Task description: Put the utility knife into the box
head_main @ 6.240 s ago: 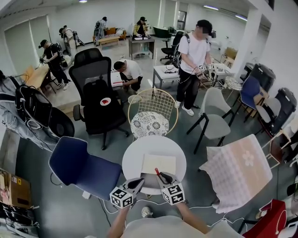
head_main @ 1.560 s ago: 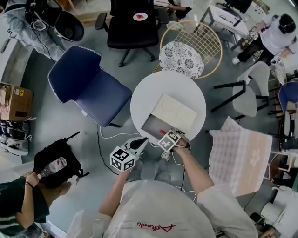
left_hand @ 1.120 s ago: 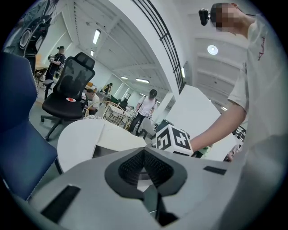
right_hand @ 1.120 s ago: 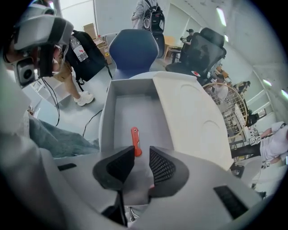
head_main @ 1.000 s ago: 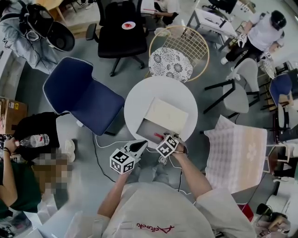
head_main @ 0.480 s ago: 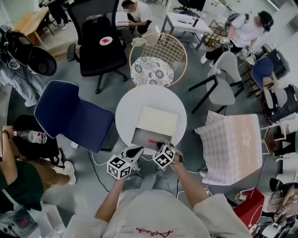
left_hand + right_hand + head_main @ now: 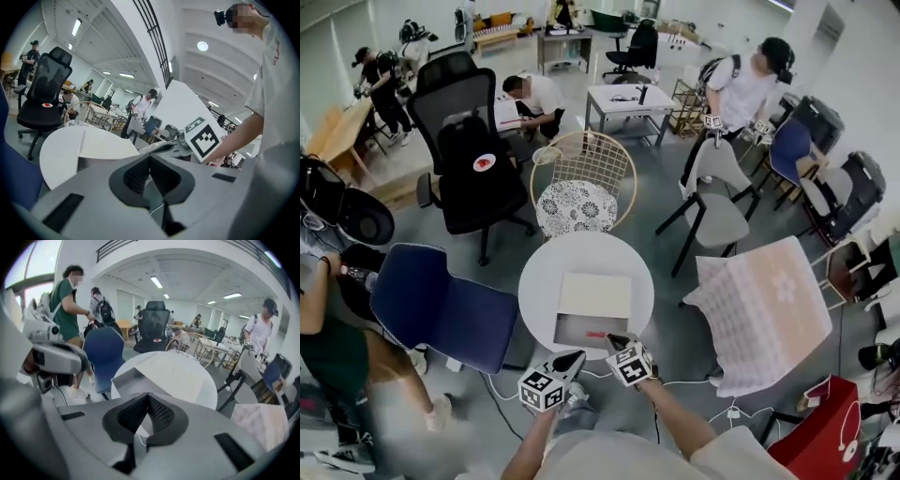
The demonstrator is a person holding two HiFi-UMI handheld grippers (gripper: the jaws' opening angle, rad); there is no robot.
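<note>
The red utility knife point(image 7: 597, 335) lies inside the open grey box point(image 7: 584, 330) on the round white table point(image 7: 544, 281). The box's cream lid point(image 7: 595, 293) lies flat behind it. My right gripper point(image 7: 614, 340) hovers at the box's near right corner, tilted down, jaws shut with nothing between them. My left gripper point(image 7: 574, 357) floats off the table's near edge, jaws shut and empty. In the right gripper view the box point(image 7: 133, 376) and lid point(image 7: 176, 376) lie beyond the closed pads point(image 7: 159, 411). In the left gripper view the lid point(image 7: 105, 145) shows past the pads point(image 7: 138, 171).
A blue chair point(image 7: 441, 305) stands left of the table, a wire chair with a patterned cushion point(image 7: 577, 202) behind it, and a chair draped in pink cloth point(image 7: 769, 305) to the right. People stand and sit around the room; one is close at the left point(image 7: 323, 347).
The right gripper has let go of the knife, which now lies in the box, and has lifted and rolled away from it. My head has tipped up, showing more of the room.
</note>
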